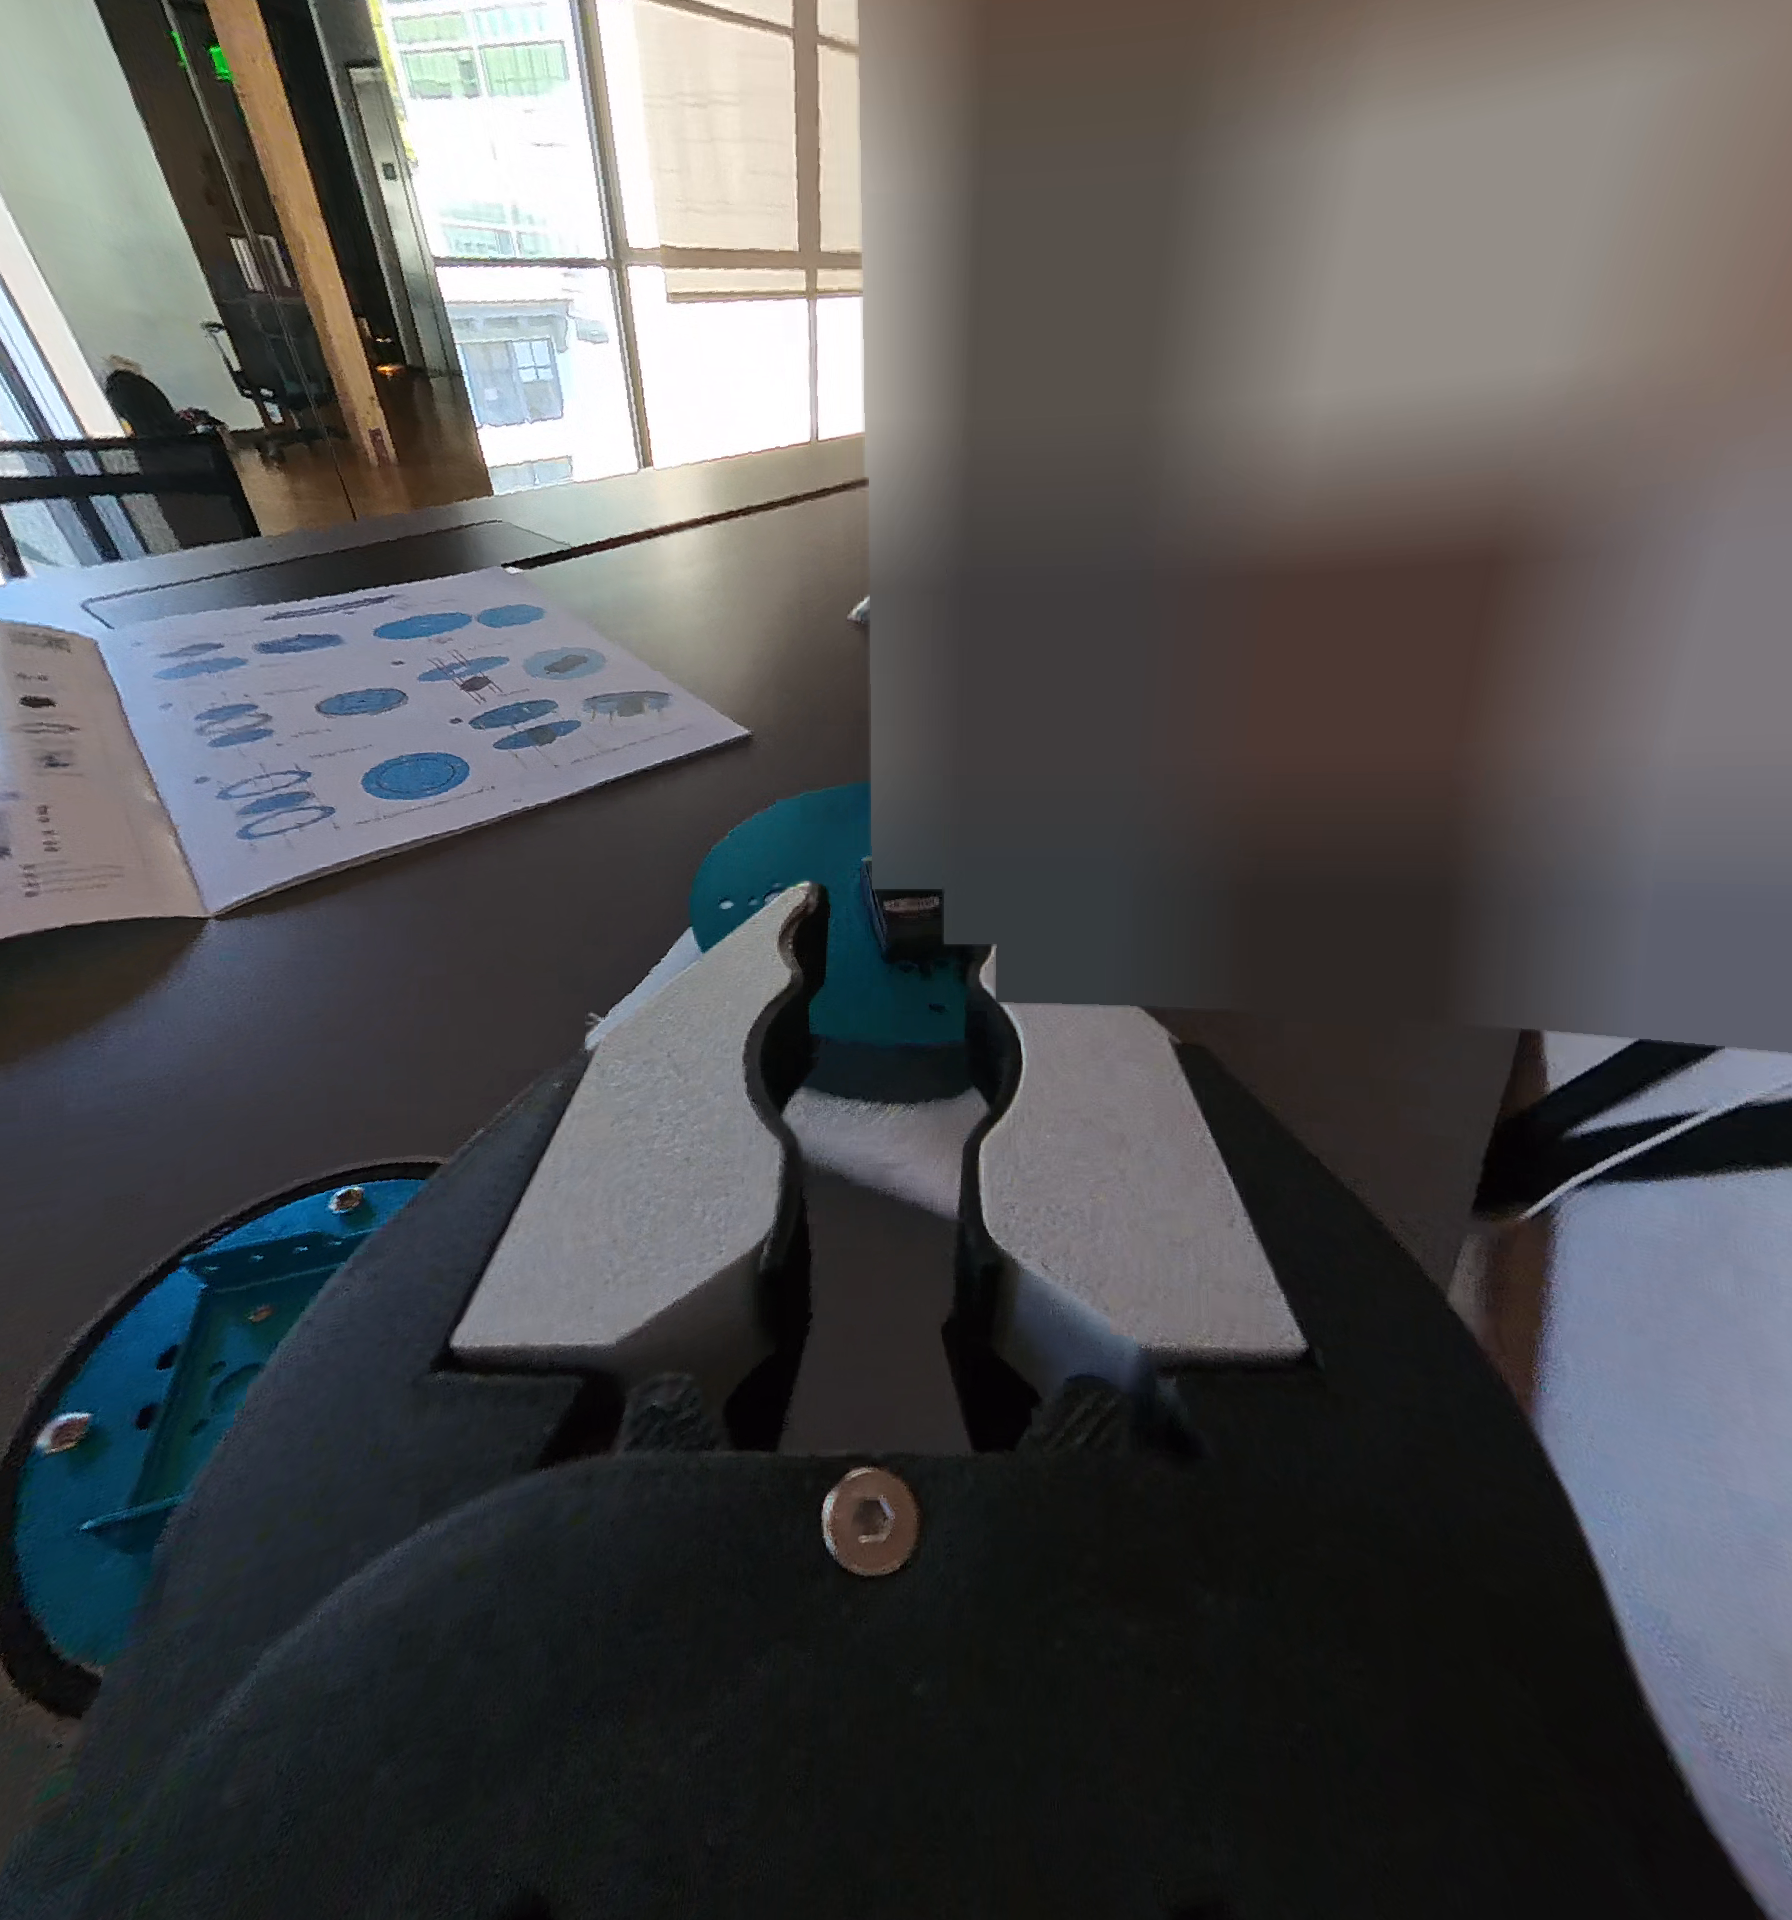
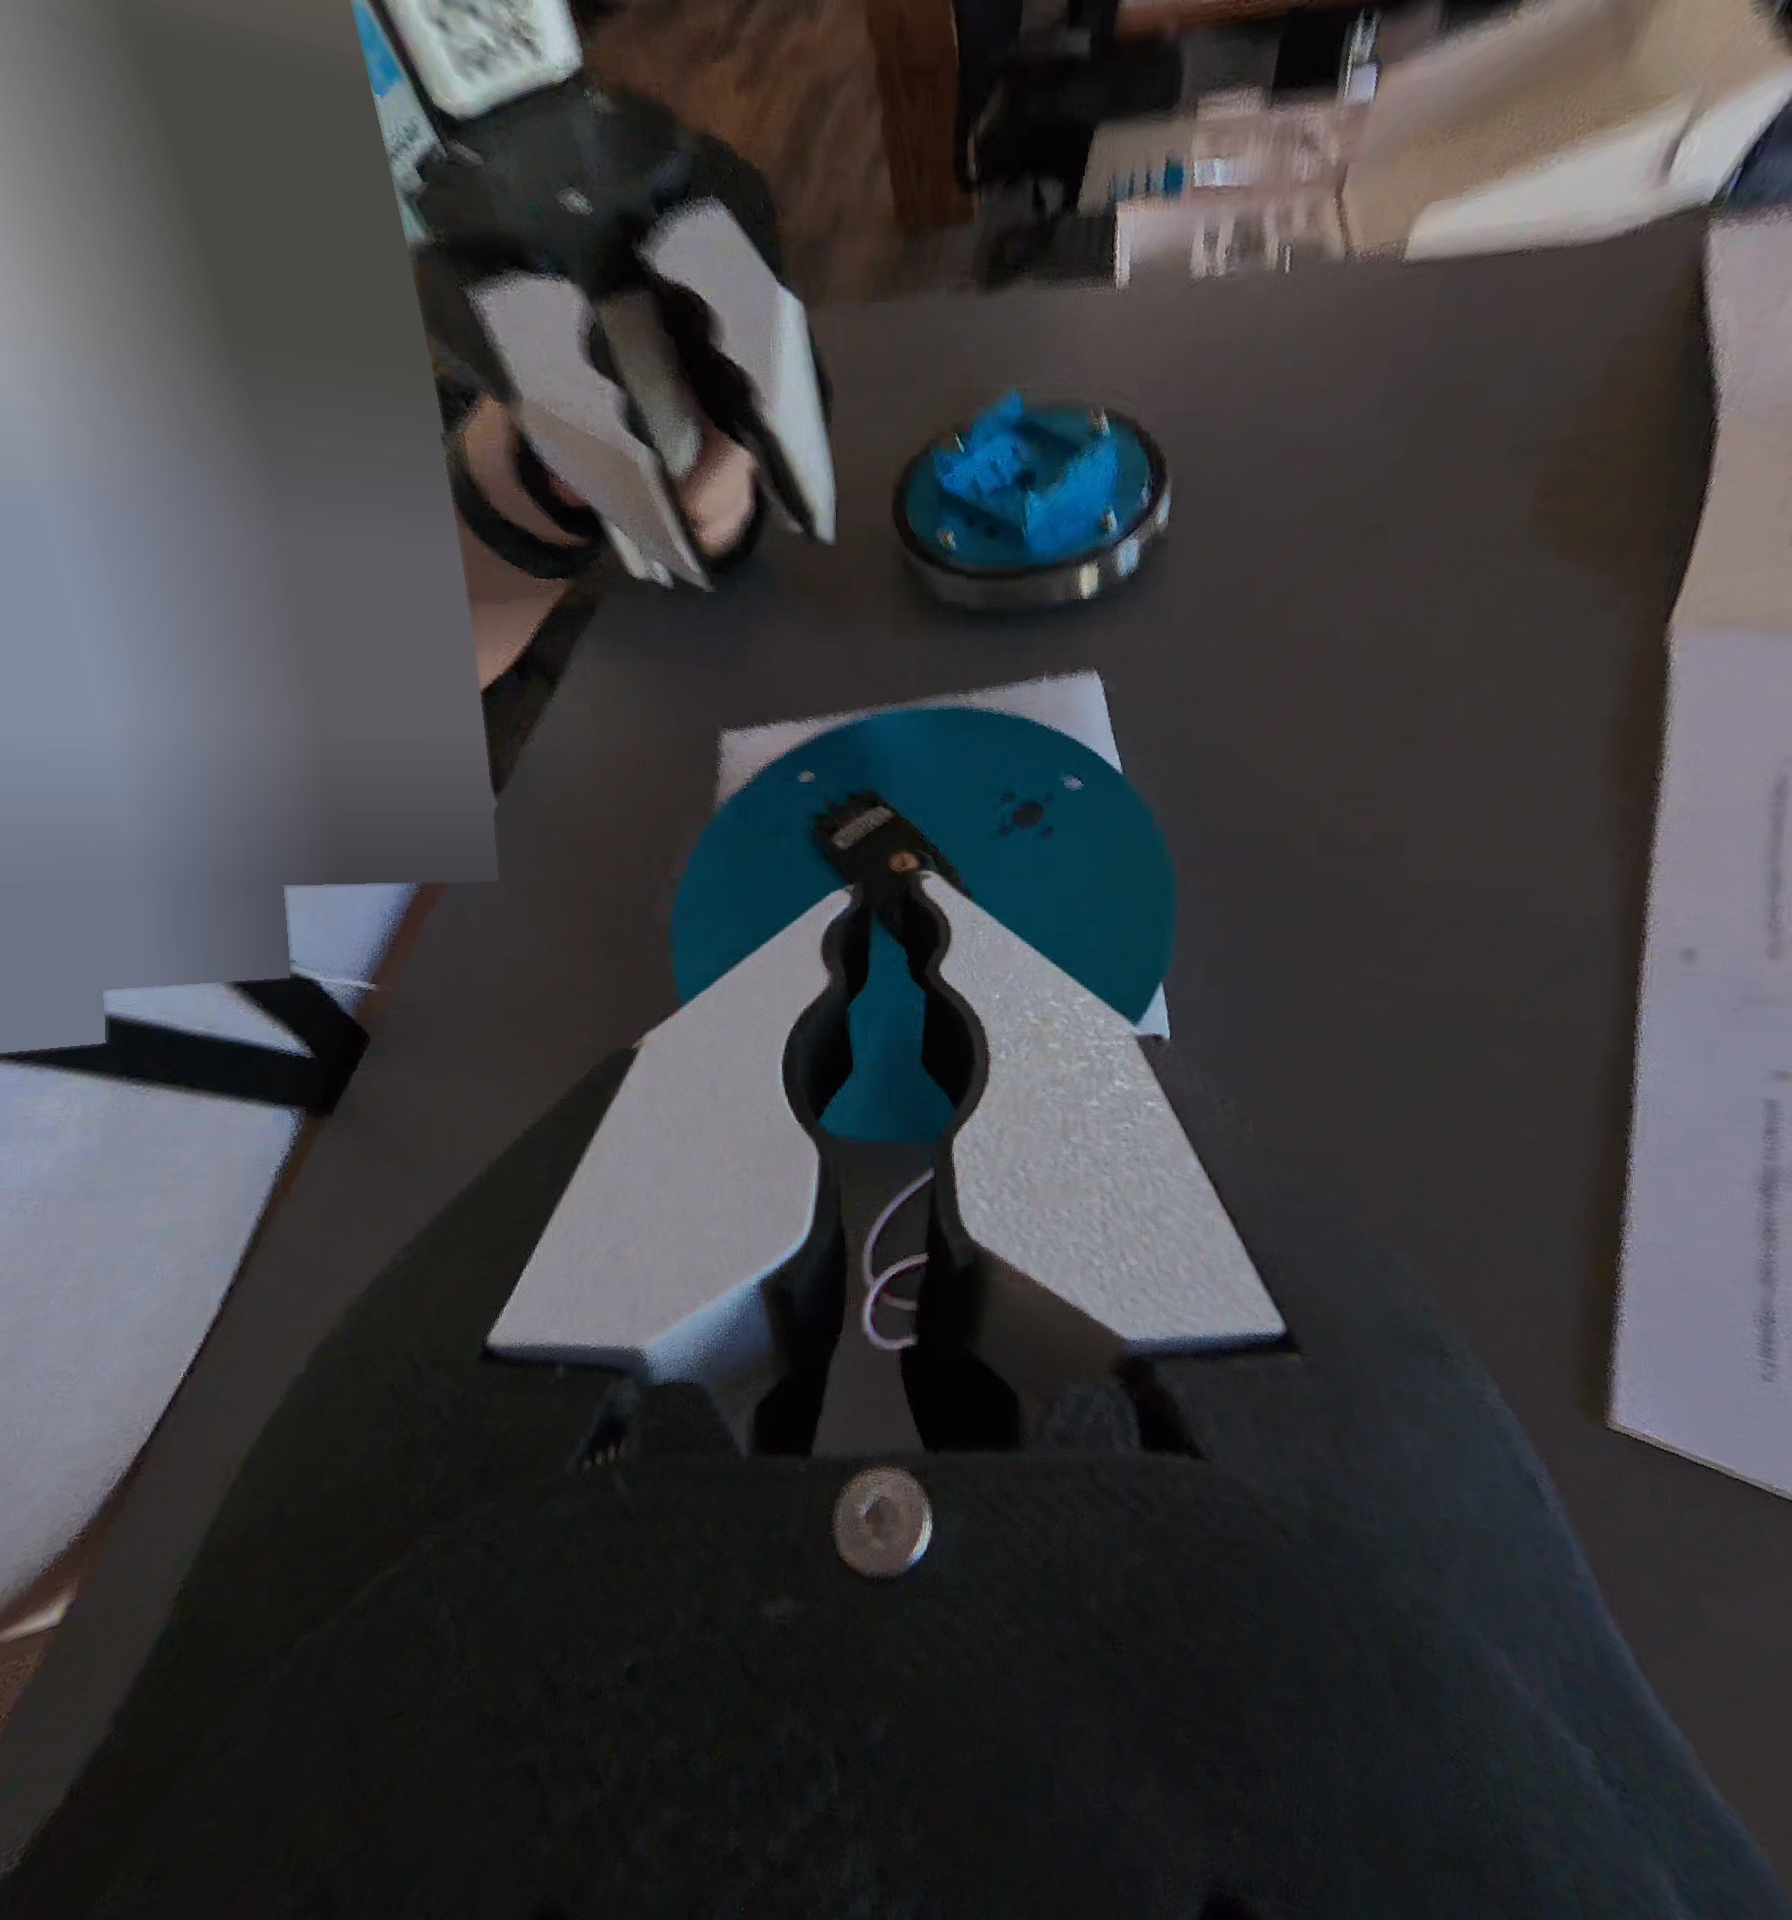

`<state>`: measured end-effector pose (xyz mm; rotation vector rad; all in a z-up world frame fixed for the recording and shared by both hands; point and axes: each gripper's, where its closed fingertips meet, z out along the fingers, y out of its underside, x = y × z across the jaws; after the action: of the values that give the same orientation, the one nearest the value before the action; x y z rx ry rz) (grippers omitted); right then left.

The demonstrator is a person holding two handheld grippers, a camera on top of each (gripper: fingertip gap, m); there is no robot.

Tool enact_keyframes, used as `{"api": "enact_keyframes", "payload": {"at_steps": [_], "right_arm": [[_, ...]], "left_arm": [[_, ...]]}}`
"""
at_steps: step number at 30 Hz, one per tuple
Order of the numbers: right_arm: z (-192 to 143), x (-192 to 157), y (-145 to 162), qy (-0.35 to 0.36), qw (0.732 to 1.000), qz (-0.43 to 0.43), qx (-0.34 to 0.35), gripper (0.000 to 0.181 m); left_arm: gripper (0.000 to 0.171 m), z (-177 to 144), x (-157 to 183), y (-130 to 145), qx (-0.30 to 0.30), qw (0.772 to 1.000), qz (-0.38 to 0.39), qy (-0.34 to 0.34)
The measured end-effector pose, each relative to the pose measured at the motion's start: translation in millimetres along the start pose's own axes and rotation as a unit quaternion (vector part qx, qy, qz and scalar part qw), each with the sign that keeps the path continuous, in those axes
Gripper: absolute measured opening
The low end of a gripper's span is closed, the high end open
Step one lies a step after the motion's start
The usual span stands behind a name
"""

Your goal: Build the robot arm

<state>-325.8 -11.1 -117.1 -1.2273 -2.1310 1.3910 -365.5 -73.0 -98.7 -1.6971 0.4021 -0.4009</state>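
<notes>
My right gripper is shut on a small black servo motor and holds it over a flat teal disc. The disc lies on a white foam pad. Thin white wires trail back between my fingers. My left gripper is open and empty, with its tips just above the near edge of the teal disc, close to the servo. It also shows in the right wrist view, beyond the disc to the left.
A round black-rimmed base with blue brackets stands on the dark table past the disc; it sits by my left gripper's body. An open booklet with blue diagrams lies nearby. A person's white garment is at the table edge.
</notes>
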Motion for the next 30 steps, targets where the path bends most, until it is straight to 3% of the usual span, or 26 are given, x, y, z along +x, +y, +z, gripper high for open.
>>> {"api": "enact_keyframes", "payload": {"at_steps": [4, 7, 10, 14, 25, 30], "right_arm": [[-35.1, -22.0, 4.4, 0.071, 0.982, -0.173, 0.032, 0.038], [-37.5, -25.0, 21.7, 0.154, 0.940, -0.304, 0.010, 0.048], [-27.7, -19.3, 29.7, 0.209, 0.888, -0.408, -0.033, 0.049], [-9.5, -13.7, 37.6, 0.227, 0.840, -0.485, -0.085, 0.049], [17.1, 3.3, 43.4, 0.240, 0.743, -0.587, -0.212, 0.044], [21.6, 4.3, 46.6, 0.224, 0.747, -0.573, -0.251, 0.037]], "left_arm": [[0.044, -5.8, 3.2, 21.9, -0.099, 0.991, 0.095, -0.010], [0.055, -2.7, 0.8, 40.0, -0.190, 0.955, 0.225, -0.041], [0.050, 8.9, 1.7, 47.1, -0.214, 0.923, 0.316, -0.047], [0.051, 20.8, 5.1, 49.2, -0.221, 0.895, 0.385, -0.050], [0.043, 29.5, 6.4, 51.2, -0.241, 0.837, 0.489, -0.048], [0.026, 35.7, 11.7, 54.2, -0.236, 0.830, 0.504, -0.037]]}}
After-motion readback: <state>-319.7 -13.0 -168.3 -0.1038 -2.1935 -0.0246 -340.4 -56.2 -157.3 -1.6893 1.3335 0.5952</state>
